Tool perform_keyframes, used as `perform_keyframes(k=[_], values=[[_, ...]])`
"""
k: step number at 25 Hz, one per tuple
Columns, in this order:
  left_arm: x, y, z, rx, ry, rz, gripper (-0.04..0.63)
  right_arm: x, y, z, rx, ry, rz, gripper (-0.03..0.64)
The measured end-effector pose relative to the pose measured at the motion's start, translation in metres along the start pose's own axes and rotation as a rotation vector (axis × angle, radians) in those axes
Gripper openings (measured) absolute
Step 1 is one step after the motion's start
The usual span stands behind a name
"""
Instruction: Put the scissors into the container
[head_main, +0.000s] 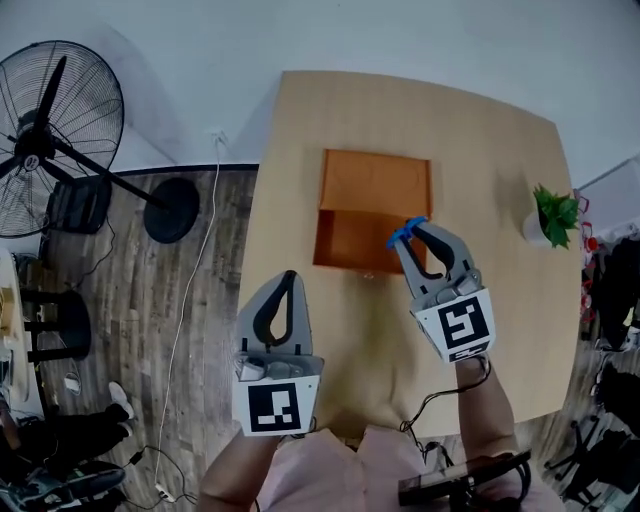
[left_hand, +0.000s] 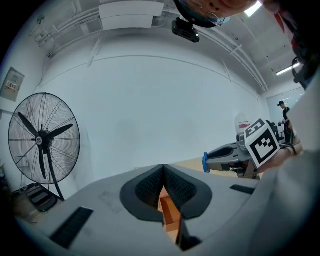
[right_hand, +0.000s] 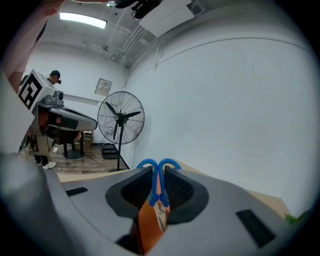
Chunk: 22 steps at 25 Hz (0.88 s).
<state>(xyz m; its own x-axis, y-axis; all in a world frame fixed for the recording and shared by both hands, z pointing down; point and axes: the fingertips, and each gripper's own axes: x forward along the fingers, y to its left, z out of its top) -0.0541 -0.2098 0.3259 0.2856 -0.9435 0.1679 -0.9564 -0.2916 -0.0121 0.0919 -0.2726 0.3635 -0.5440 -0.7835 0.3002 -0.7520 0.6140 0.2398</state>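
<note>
A light wooden table (head_main: 500, 180) with rounded corners is seen from above, standing on a dark plank floor against a white wall. A black pedestal fan (head_main: 45, 135) with a round wire cage is placed on the floor well off the table's left side. An orange rectangular container (head_main: 375, 205) is set near the middle of the tabletop.

The left gripper (head_main: 289, 278), grey with black padded jaws and a square-marker cube, is held over the near left edge of the table, well apart from the container. Its jaws are pressed together at the tips and nothing is gripped between them. The right gripper (head_main: 415, 236) is held over the container's near right corner, with its jaws clamped on a pair of blue-handled scissors (right_hand: 159, 172).

A small green potted plant (head_main: 555, 213) in a pale pot is stood near the table's right edge.

The scissors are pinched at the handles. The two blue loops are seen protruding just past the jaw tips, and the metal blades are seen between the pads, with the container's orange behind them.
</note>
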Motion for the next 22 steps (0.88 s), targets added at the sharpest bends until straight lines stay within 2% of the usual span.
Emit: perform_keyframes(k=[11, 22], values=[[0.028, 0.011, -0.044, -0.037, 0.099, -0.008, 0.005, 0.035, 0.004, -0.066, 0.035, 0.139, 0.042, 0.075], [0.041, 0.019, -0.078, -0.060, 0.169, -0.004, 0.005, 0.057, 0.014, -0.095, 0.041, 0.206, 0.099, 0.077]])
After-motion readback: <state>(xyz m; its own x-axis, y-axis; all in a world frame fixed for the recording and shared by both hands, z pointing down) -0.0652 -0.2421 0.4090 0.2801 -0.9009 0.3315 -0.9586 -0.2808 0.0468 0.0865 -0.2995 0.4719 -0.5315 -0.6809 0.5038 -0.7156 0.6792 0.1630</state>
